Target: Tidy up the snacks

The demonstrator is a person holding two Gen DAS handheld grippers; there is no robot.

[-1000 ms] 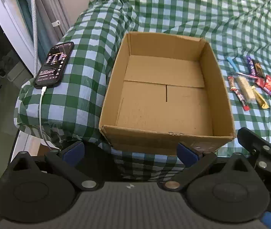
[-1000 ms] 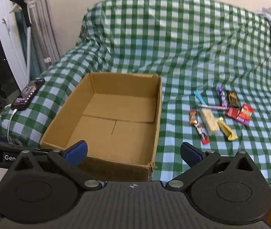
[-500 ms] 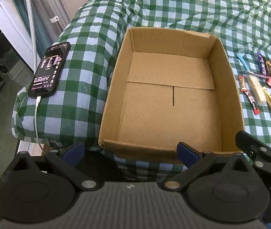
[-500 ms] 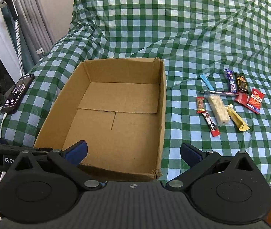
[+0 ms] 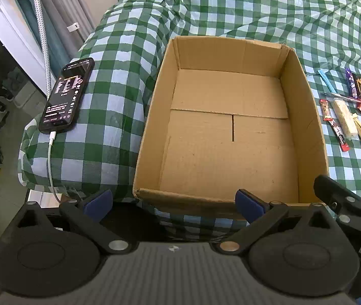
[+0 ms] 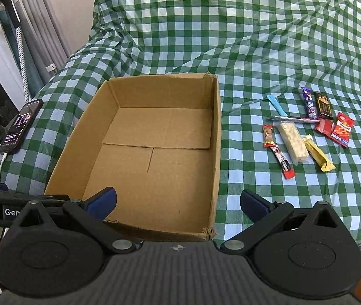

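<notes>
Checked cloth (image 6: 256, 50) carries phone (image 5: 66, 94), box (image 5: 231, 127), snacks (image 6: 307, 132) beside it

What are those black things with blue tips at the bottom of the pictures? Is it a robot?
No robot. A person holds grabbing tongs in each hand, with a camera on each, so each picture looks out over one pair. The left tongs and right tongs are both open and hold nothing. Ahead sits an empty cardboard box on a green checked cloth. Beside it lies a bunch of wrapped snacks. On the other side a phone is charging.
</notes>
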